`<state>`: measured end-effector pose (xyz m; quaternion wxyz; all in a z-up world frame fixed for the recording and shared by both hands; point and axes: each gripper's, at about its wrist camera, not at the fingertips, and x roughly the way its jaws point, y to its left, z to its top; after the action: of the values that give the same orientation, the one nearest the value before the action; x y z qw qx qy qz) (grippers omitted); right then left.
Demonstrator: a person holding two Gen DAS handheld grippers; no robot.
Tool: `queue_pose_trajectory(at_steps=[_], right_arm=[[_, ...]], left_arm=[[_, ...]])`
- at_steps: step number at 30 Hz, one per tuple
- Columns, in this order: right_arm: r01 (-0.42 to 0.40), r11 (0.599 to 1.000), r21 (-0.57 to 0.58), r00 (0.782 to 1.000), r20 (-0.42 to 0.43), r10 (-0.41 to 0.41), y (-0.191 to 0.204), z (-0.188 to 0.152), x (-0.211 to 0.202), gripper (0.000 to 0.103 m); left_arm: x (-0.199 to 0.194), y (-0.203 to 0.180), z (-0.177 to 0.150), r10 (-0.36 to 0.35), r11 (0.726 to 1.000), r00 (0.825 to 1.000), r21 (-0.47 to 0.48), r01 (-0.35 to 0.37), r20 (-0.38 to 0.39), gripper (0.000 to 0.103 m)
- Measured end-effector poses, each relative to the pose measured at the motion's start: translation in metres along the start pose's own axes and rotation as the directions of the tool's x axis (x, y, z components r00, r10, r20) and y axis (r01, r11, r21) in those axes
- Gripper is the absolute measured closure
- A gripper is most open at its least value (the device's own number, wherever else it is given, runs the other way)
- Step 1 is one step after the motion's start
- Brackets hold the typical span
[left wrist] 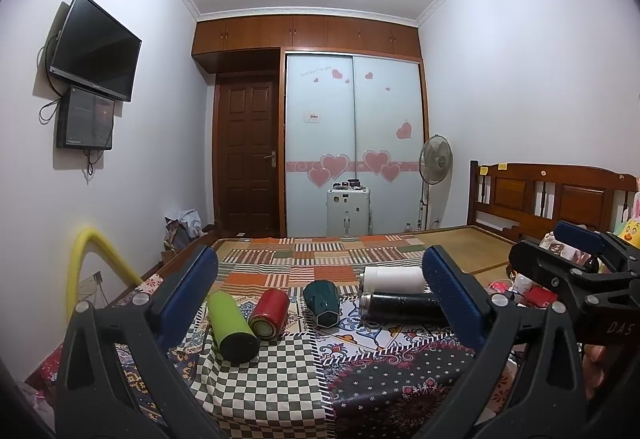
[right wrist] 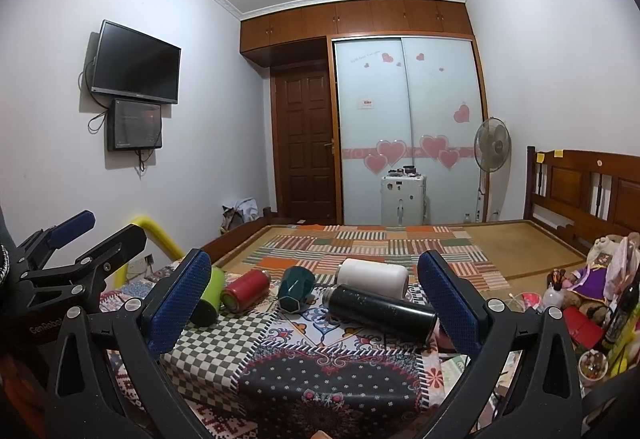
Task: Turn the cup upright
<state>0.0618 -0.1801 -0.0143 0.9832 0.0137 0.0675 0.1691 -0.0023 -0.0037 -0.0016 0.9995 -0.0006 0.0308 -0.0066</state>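
Several cups lie on their sides on a patterned cloth [left wrist: 280, 371] on the bed: a lime green one [left wrist: 232, 325] [right wrist: 210, 295], a red one [left wrist: 270, 313] [right wrist: 245, 289], a dark teal faceted one [left wrist: 322, 303] [right wrist: 296, 289], a white one [left wrist: 394, 279] [right wrist: 372, 277] and a black one [left wrist: 402, 307] [right wrist: 380, 309]. My left gripper [left wrist: 320, 303] is open and empty, short of the cups. My right gripper [right wrist: 314, 303] is open and empty, also short of them; it also shows at the right of the left wrist view [left wrist: 576, 259].
A wooden headboard [left wrist: 548, 195] stands at the right. Toys and bottles [right wrist: 592, 291] crowd the bed's right side. A yellow tube [left wrist: 86, 259] rises at the left. A fan [right wrist: 492, 151], a white suitcase [right wrist: 402, 199], a wardrobe and a door are at the far wall.
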Motion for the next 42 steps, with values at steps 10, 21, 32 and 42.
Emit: queue_pose_trajectory(at_steps=[10,21,32,42], right_arm=[[0.003,1.000,0.001,1.000,0.003,-0.003,-0.0008,0.0005,-0.0003,0.000],[-0.001,1.000,0.002,1.000,0.005,0.001,-0.0006,0.0003,-0.0012,0.000],[-0.003,1.000,0.002,1.000,0.008,0.003,-0.0001,-0.0002,0.0003,0.000],[-0.004,1.000,0.000,1.000,0.001,0.004,0.0020,-0.0017,0.0026,0.000]], left_arm=[[-0.0003,0.0010,0.0022,-0.001,1.000,1.000,-0.001,0.001,0.003,0.000],[-0.0018,-0.0022,0.0009,-0.005,1.000,1.000,0.010,0.005,0.016,0.000],[-0.0029,-0.0021,0.0005,-0.005,1.000,1.000,0.005,0.005,0.020,0.000],[0.0009,-0.0018,0.0004,-0.001,1.000,1.000,0.000,0.001,0.012,0.000]])
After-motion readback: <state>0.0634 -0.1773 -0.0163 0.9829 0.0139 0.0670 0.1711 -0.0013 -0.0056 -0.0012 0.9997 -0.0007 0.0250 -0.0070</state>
